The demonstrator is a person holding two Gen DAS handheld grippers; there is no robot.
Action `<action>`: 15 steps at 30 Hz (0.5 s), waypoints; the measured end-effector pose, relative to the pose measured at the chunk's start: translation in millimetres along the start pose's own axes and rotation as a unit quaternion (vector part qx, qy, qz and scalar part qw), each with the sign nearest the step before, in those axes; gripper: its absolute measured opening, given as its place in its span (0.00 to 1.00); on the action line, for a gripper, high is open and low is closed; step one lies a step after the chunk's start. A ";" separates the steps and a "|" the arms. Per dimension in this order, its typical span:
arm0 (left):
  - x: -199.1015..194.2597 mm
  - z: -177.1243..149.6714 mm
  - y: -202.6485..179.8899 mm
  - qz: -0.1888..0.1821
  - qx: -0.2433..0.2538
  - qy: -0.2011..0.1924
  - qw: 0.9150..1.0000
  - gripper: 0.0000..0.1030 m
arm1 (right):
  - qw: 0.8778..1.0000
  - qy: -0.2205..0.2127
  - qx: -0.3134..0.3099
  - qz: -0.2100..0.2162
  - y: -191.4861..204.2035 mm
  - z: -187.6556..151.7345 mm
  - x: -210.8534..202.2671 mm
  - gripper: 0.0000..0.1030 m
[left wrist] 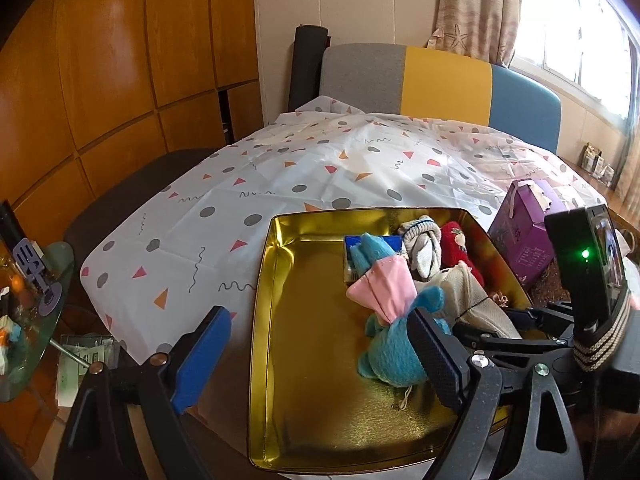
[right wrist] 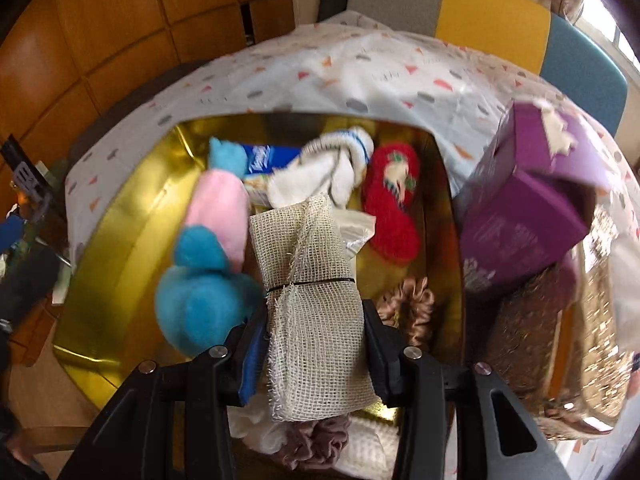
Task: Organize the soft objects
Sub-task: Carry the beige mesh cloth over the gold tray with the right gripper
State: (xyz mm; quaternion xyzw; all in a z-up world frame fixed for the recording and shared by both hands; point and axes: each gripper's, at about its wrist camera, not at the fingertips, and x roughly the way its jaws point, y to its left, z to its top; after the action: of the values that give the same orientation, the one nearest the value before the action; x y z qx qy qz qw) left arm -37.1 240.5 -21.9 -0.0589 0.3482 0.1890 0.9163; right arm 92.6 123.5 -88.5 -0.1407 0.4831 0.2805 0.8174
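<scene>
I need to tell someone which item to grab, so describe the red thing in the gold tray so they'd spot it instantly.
Find the gold tray on the patterned tablecloth. At its far right corner, beside the white sock bundle, lies the red fuzzy sock, the only red item there.

Gold tin tray (left wrist: pixel 304 320) on the table, over a patterned tablecloth (left wrist: pixel 280 184). Contents, right side: blue-and-pink plush toy (left wrist: pixel 384 312), white sock bundle (left wrist: pixel 420 248), red fuzzy sock (left wrist: pixel 456 244), mesh cloth roll (left wrist: pixel 476 300). Purple gift box (left wrist: pixel 524 236) beside the tray. Left tongs (left wrist: pixel 320 356) open wide; right tongs (left wrist: pixel 520 316) on the roll.
</scene>
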 end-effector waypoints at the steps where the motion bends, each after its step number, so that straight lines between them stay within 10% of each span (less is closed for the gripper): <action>1: 0.6 -0.1 0.4 0.000 -0.001 0.001 1.000 0.88 | 1.000 -0.001 0.000 -0.001 -0.4 -1.3 0.7 0.42; 15: 2.3 -3.8 1.2 -0.006 -0.007 0.011 1.000 0.88 | 1.000 -0.001 0.009 0.005 3.7 -6.2 -0.3 0.45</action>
State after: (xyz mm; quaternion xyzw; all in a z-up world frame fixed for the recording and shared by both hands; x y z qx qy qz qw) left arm -38.3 241.5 -26.3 -0.0699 0.3569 0.1856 0.9129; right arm 86.0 123.3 -91.2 -0.1305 0.4857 0.2805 0.8176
